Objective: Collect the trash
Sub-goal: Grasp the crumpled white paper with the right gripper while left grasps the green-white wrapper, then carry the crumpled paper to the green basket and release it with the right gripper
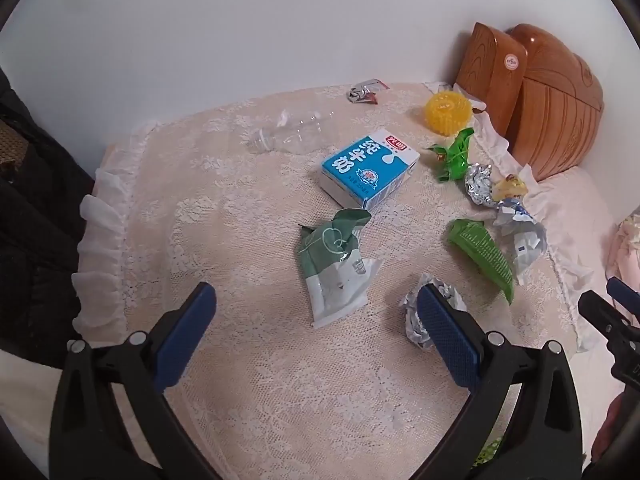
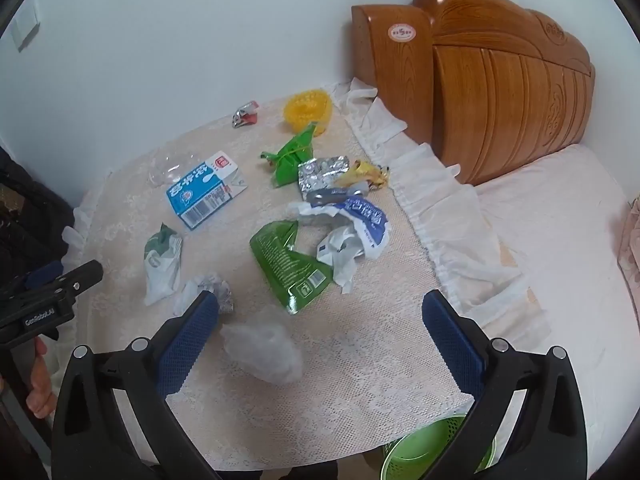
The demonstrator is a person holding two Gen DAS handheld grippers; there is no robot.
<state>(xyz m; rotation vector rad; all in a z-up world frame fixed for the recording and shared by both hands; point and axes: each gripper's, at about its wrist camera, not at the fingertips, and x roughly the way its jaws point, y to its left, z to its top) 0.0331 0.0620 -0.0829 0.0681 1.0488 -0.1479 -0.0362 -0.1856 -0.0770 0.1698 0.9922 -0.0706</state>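
Both my sets of fingers stand wide and empty: left gripper, right gripper. Litter covers the lace-covered worktop. A wooden headboard stands beyond. A crumpled clear bag lies between my right fingers; a green-and-white wrapper lies just ahead of my left fingers, a blue milk carton behind it.

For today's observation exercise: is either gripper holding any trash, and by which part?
Nothing is held. The left gripper and right gripper both hang open and empty above the cream lace-covered table.
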